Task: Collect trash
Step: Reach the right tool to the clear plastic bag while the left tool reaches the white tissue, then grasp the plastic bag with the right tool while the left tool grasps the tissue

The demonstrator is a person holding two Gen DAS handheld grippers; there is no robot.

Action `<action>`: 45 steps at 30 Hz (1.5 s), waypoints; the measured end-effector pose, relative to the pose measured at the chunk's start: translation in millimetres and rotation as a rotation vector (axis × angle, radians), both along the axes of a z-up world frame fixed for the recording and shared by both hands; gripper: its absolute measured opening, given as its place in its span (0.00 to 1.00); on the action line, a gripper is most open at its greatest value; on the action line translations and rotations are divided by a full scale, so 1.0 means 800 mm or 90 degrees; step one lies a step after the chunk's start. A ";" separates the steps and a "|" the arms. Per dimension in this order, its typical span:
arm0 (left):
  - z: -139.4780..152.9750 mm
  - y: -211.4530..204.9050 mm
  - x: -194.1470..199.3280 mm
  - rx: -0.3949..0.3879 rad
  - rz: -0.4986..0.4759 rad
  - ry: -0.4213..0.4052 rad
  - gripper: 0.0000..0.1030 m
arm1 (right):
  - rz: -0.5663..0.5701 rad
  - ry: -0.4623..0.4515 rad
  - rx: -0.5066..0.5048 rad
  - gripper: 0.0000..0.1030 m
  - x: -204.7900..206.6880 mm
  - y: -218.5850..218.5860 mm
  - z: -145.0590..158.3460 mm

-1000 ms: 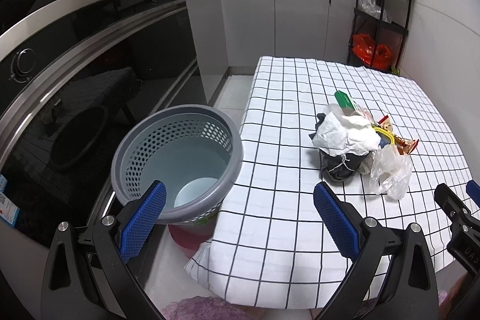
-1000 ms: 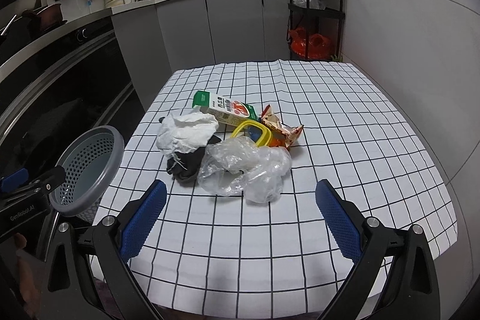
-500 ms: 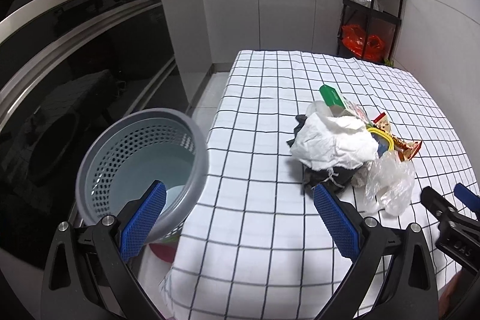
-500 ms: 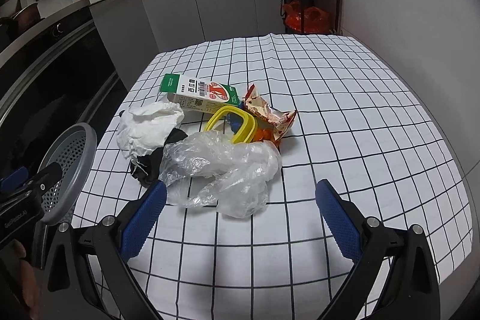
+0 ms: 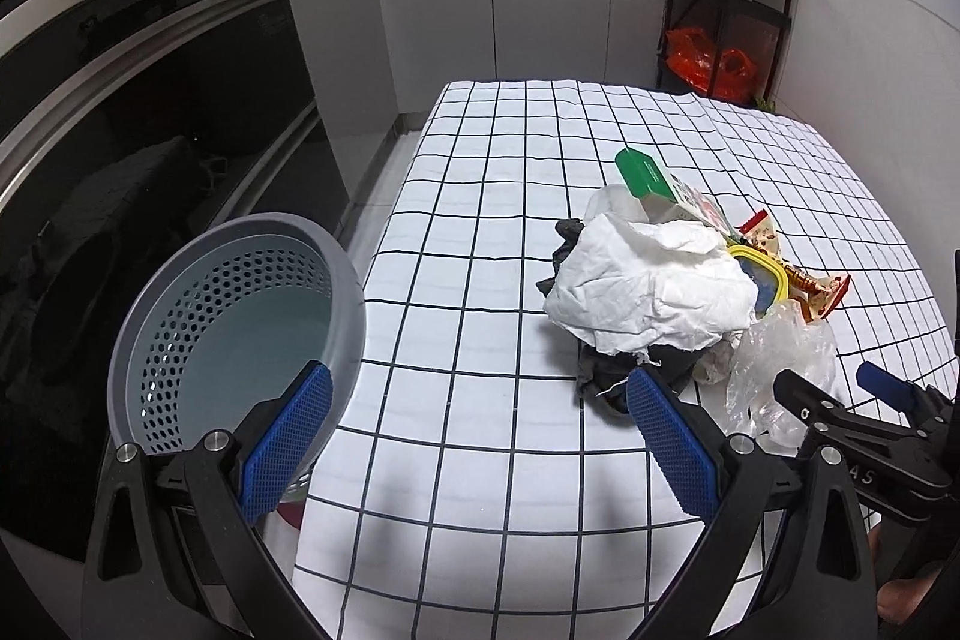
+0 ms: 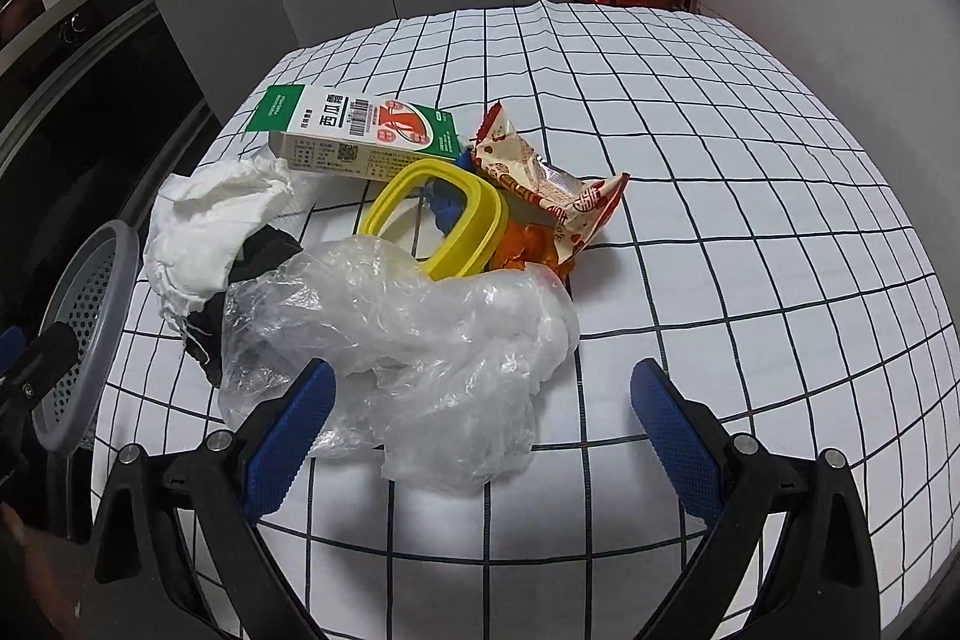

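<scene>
You're hovering over the near edge of the table [image 6: 750, 172] with both tools spread wide and nothing between their pads, so this reads as the approach: no piece of trash is being gripped yet. Your right tool [image 6: 480, 418] is closing in on the clear plastic bag [image 6: 420, 340], the nearest piece of the pile, with its left pad already touching or just overlapping the bag's near edge. Your left tool [image 5: 474, 436] is hanging low at the table's near left corner, one pad in front of the grey perforated basket [image 5: 240, 316] standing just beside the table's left edge, the other pad near the dark cloth [image 5: 612, 370].

The trash is sitting in one heap in the middle of the table: crumpled white paper [image 5: 648, 286] on top of the dark cloth, a green and white carton [image 6: 360, 130] on the far side, a yellow ring-shaped frame [image 6: 444, 226], and a red snack wrapper [image 6: 540, 178] to the right.

Next, I'd say you're going to need to drop the right tool so the bag's bulk is between the pads, then close gently; thin film is going to slip or drag its neighbours.

Some things you're not getting a clear look at: what's lying under the bag and paper, the small blue thing inside the yellow frame, the basket's base, and whatever red is showing beneath it
</scene>
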State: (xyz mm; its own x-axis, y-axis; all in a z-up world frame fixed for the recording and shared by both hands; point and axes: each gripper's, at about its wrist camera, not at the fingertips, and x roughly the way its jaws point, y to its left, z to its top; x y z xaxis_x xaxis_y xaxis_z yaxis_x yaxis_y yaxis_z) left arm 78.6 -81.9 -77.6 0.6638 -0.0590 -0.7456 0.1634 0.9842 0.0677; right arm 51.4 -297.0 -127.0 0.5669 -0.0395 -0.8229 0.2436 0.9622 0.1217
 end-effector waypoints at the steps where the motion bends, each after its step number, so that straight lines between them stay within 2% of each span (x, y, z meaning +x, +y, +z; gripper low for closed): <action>1: -0.002 -0.002 0.001 0.000 -0.001 0.001 0.94 | 0.002 0.001 -0.004 0.92 0.002 0.001 -0.001; 5: -0.007 -0.010 0.006 0.002 -0.011 0.006 0.94 | 0.010 0.003 -0.007 0.89 0.007 0.003 -0.005; 6: -0.009 -0.012 0.007 0.002 -0.014 0.007 0.94 | 0.011 0.004 -0.010 0.81 0.009 0.004 -0.005; 7: -0.010 -0.014 0.007 0.002 -0.015 0.007 0.94 | 0.013 0.009 -0.014 0.67 0.010 0.006 -0.006; 9: -0.011 -0.018 0.007 0.002 -0.019 0.008 0.94 | 0.019 0.023 -0.021 0.53 0.014 0.010 -0.010; 11: -0.011 -0.020 0.005 0.002 -0.020 0.007 0.94 | 0.027 0.024 -0.020 0.46 0.012 0.012 -0.011; 13: -0.010 -0.022 0.005 0.004 -0.020 0.004 0.94 | 0.033 0.014 -0.010 0.33 0.008 0.012 -0.008; 16: -0.008 -0.023 0.002 0.001 -0.019 0.001 0.94 | 0.032 0.001 0.008 0.26 -0.002 0.008 -0.002; 27: 0.001 -0.039 -0.001 -0.011 -0.026 -0.016 0.94 | -0.007 -0.112 0.041 0.22 -0.045 -0.024 0.047; 34: 0.001 -0.068 0.013 -0.020 -0.048 -0.020 0.94 | -0.023 -0.126 0.067 0.22 -0.055 -0.043 0.055; 42: -0.020 -0.086 0.038 -0.029 -0.051 -0.012 0.93 | -0.023 -0.127 0.085 0.22 -0.058 -0.050 0.055; 44: -0.020 -0.086 0.038 -0.033 -0.056 -0.017 0.88 | -0.020 -0.127 0.090 0.22 -0.058 -0.050 0.054; 45: -0.019 -0.087 0.036 -0.031 -0.060 -0.019 0.82 | -0.019 -0.127 0.091 0.22 -0.058 -0.049 0.054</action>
